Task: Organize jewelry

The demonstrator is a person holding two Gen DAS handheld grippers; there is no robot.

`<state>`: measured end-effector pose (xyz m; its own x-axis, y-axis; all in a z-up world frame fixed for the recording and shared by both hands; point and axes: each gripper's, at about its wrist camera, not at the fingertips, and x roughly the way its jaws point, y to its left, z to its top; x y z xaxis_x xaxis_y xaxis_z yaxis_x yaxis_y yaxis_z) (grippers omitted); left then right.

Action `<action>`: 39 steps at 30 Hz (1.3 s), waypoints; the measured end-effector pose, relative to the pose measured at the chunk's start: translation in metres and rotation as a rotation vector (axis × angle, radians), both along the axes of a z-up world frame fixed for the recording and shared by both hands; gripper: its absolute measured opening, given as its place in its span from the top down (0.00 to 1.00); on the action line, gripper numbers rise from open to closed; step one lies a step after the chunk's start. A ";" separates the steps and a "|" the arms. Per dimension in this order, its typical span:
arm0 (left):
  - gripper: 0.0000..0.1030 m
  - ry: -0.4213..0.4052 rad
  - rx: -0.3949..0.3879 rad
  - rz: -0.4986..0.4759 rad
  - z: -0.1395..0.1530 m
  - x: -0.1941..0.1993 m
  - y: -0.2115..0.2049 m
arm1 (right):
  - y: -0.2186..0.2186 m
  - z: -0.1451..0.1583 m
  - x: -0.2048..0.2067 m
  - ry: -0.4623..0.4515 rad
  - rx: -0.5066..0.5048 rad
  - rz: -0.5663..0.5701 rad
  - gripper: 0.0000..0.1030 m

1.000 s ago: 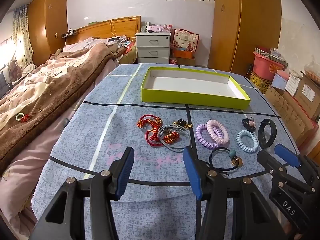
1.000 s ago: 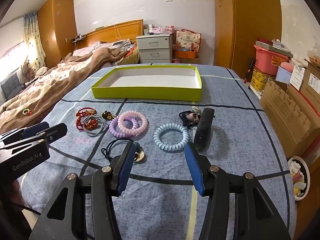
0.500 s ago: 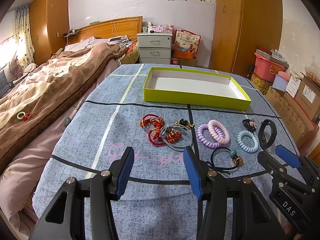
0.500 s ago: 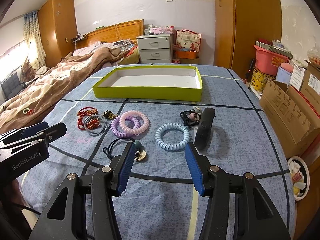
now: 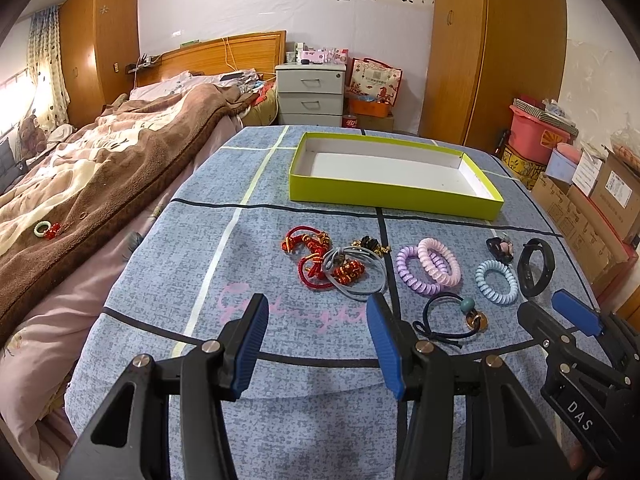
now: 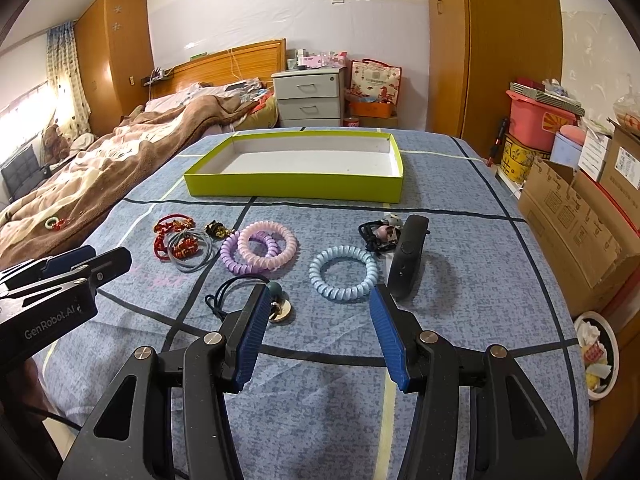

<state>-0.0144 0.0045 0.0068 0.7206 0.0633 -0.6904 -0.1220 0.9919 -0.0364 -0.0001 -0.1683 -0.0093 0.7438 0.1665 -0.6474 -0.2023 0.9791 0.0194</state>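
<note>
An empty lime-green tray [image 5: 394, 196] [image 6: 296, 187] stands at the far side of the blue cloth. In front of it lie red cord bracelets [image 5: 308, 248], grey hair ties [image 5: 356, 276], purple and pink coil ties [image 5: 430, 266] [image 6: 260, 246], a light-blue coil tie [image 5: 496, 282] [image 6: 343, 273], a black hair tie with a teal bead [image 5: 450, 316] [image 6: 240, 290], a black wristband [image 5: 535, 266] [image 6: 406, 258] and a small black clip [image 6: 378, 232]. My left gripper [image 5: 316, 340] is open and empty, short of the grey ties. My right gripper [image 6: 318, 330] is open and empty, just short of the light-blue coil.
A bed with a brown blanket [image 5: 92, 176] runs along the left; a small ring and red charm [image 5: 46, 230] lie on it. Cardboard boxes [image 6: 580, 216] and a pink bin [image 6: 536, 120] stand at the right. A white nightstand [image 5: 310, 94] is behind the tray.
Both views have pulled back and risen slightly, so the items sit a little farther away. Nothing on the cloth has moved and both grippers stay open.
</note>
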 end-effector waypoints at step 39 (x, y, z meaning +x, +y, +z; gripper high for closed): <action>0.48 0.012 0.004 0.016 0.000 0.000 0.005 | -0.003 0.000 0.001 -0.001 0.004 -0.014 0.49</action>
<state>-0.0139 0.0093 0.0066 0.7114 0.0776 -0.6985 -0.1387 0.9898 -0.0312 0.0010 -0.1717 -0.0091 0.7466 0.1589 -0.6461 -0.1889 0.9817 0.0231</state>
